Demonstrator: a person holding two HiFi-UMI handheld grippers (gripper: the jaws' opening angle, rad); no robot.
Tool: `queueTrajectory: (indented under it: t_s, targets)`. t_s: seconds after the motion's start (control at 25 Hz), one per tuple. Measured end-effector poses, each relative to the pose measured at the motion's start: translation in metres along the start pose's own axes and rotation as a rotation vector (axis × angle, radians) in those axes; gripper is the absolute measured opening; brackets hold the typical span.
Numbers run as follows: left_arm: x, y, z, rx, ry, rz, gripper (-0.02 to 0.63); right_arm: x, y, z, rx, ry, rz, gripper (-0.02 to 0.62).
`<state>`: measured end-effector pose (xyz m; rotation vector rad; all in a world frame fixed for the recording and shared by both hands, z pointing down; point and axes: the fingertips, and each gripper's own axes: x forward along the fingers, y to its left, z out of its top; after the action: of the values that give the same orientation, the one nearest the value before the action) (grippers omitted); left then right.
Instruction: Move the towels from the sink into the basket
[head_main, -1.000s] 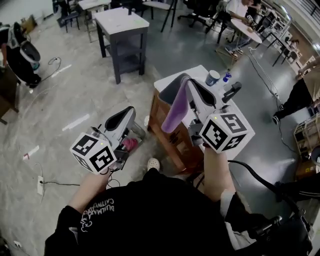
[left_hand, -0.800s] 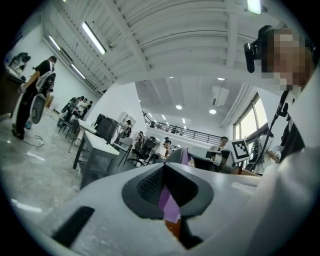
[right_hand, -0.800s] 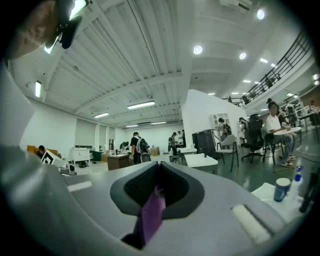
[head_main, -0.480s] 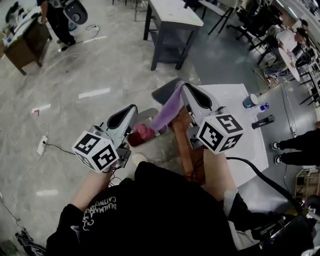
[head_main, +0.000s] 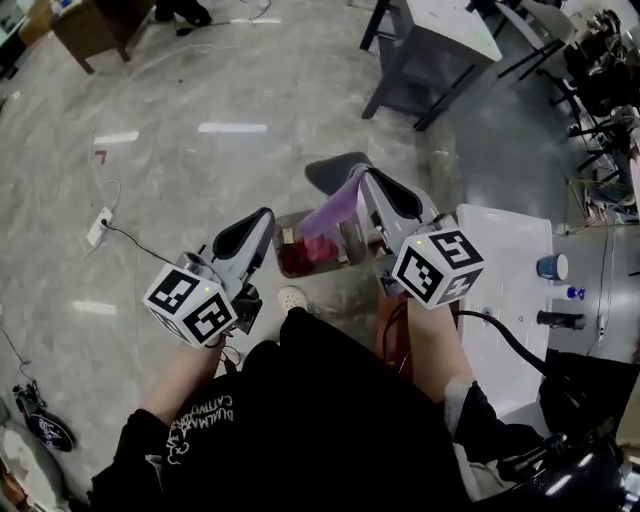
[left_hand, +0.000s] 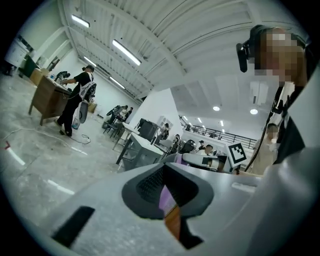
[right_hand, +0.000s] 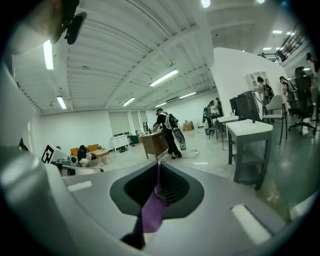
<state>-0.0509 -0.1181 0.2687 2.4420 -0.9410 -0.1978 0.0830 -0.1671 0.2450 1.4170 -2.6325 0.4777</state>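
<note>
My right gripper (head_main: 362, 174) is shut on a purple towel (head_main: 335, 208), which hangs down over the basket (head_main: 284, 240) on the floor. A red towel (head_main: 315, 250) lies inside that basket. In the right gripper view the purple towel (right_hand: 151, 212) is pinched between the pads of the right gripper (right_hand: 158, 166) and trails toward the camera. My left gripper (head_main: 264, 216) is held to the left of the basket, shut with nothing in it. In the left gripper view the left gripper (left_hand: 165, 167) has its tips together, and a strip of the purple towel (left_hand: 166, 197) shows behind them.
A white counter (head_main: 500, 250) with a dark faucet (head_main: 558, 320) and a blue cup (head_main: 550, 267) stands at the right. A grey table (head_main: 430, 60) is beyond the basket. Cables (head_main: 130, 235) lie on the floor at left. People work at desks far off.
Both grippers have swung left and down, away from the white counter. The purple towel, still gripped, has gone from over the counter's edge to above the floor basket.
</note>
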Motion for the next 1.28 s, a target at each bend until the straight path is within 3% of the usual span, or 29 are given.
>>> queueTrajectory:
  t_s: [0.44,0.76,0.88,1.12,1.28]
  targets:
    - [0.031,0.11,-0.07,-0.091,0.033,0.268,0.003,0.103,-0.057,-0.11,0.12,0.197,0.113,0.025]
    - [0.056,0.151,-0.151,-0.149,0.233,0.312,0.003,0.13,-0.114,-0.225,0.218,0.368,0.073,0.026]
    - [0.056,0.165,-0.178,-0.133,0.325,0.302,0.003,0.14,-0.135,-0.272,0.261,0.426,0.046,0.026]
    - [0.043,0.185,-0.234,-0.132,0.501,0.294,0.003,0.141,-0.168,-0.363,0.325,0.574,-0.026,0.026]
    - [0.028,0.196,-0.265,-0.174,0.578,0.317,0.003,0.134,-0.181,-0.413,0.43,0.638,-0.085,0.026]
